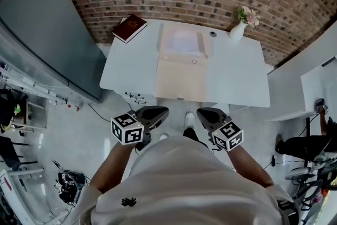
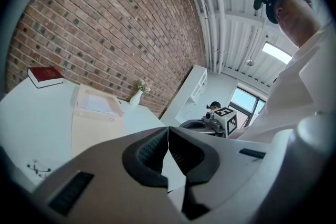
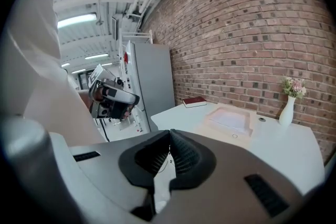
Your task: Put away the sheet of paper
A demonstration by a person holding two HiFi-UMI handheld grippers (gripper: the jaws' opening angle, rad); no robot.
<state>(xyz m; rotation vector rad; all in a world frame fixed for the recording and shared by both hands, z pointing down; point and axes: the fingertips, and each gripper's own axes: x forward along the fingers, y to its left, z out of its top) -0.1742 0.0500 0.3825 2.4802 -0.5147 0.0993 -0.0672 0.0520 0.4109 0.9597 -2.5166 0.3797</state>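
Note:
A white sheet of paper (image 1: 183,41) lies on the raised flap of an open beige folder (image 1: 181,80) in the middle of the white table (image 1: 237,81). It also shows in the left gripper view as the sheet (image 2: 97,104) and in the right gripper view as the sheet (image 3: 231,119). My left gripper (image 1: 159,112) and right gripper (image 1: 204,112) hang close to my body, short of the table's near edge. Both are shut with nothing between the pads. The left gripper (image 2: 168,131) points across the table; the right gripper (image 3: 169,136) points toward the folder (image 3: 223,132).
A dark red book (image 1: 129,28) lies at the table's far left corner. A white vase with flowers (image 1: 239,28) stands at the far right, a small round object (image 1: 212,34) beside it. A brick wall runs behind; cables (image 1: 134,97) lie on the floor.

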